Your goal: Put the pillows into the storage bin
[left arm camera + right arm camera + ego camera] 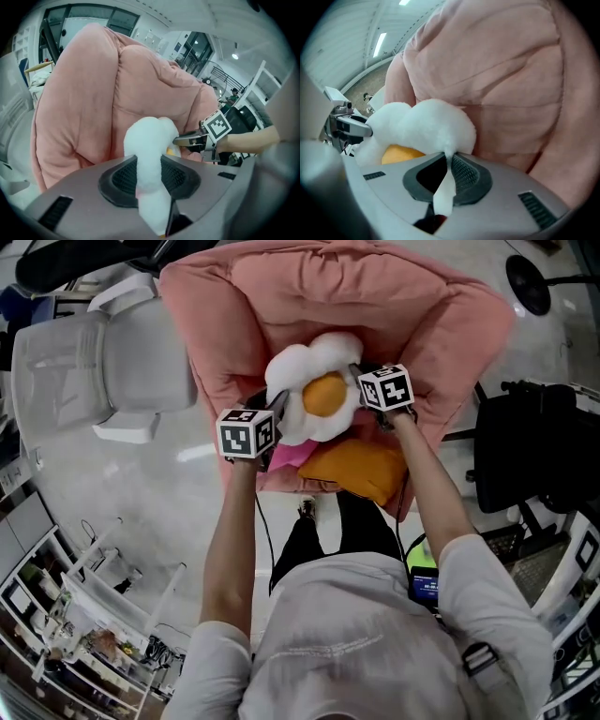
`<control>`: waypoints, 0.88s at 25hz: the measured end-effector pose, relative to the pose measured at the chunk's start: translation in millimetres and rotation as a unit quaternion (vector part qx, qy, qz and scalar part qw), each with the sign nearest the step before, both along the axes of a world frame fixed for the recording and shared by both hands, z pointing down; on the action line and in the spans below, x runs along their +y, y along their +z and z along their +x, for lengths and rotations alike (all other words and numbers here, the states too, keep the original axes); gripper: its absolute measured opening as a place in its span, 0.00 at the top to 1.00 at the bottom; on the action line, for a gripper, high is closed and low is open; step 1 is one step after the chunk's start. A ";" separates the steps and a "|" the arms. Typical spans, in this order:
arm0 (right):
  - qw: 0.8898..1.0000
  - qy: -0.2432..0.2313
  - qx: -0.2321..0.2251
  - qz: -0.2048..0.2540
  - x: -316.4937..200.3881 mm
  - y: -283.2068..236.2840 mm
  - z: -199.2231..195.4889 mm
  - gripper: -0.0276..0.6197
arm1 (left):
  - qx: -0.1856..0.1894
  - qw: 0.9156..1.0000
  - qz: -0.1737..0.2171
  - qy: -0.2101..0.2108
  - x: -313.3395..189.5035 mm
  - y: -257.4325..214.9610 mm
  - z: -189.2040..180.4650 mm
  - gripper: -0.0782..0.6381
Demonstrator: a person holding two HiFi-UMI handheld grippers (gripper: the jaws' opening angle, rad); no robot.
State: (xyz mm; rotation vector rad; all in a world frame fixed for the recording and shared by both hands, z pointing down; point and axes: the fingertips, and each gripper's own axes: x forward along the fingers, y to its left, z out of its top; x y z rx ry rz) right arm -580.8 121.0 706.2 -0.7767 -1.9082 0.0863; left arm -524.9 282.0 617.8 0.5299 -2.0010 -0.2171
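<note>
Left gripper [150, 180] is clamping its jaws on the white rim of the fried-egg pillow [314, 395], with a thick fold squeezed between the pads. Right gripper [446, 180] is pinching a thin flap of the same pillow's white edge on the opposite side, jaws nearly together. The pillow is sitting over the seat of the pink padded armchair [328, 296], above an orange pillow [361, 468] and a magenta cushion [292, 456]. The translucent storage bin [94, 367] is standing on the floor just beside the chair, on the person's left.

The head view looks steeply down; both gripper views sit close, from opposite sides. All share the egg pillow [302, 367] and pink chair [375, 296].
</note>
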 end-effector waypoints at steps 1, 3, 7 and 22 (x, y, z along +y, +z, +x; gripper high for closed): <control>1.000 0.008 -0.008 -0.004 1.3 -9.9 -0.2 0.88 | -0.006 1.000 0.007 0.004 1.6 -7.5 2.3 0.71; 1.000 0.020 -0.022 -0.006 1.5 -33.6 5.4 0.89 | -0.016 1.000 0.017 0.009 4.5 -22.7 12.7 0.71; 0.998 0.023 -0.050 -0.006 -9.0 -89.1 52.1 0.89 | -0.031 0.999 0.030 0.009 0.8 -61.3 58.3 0.72; 0.954 0.112 -0.276 0.023 -30.7 -284.7 162.6 0.89 | -0.226 0.964 0.110 0.089 -2.4 -216.3 119.1 0.73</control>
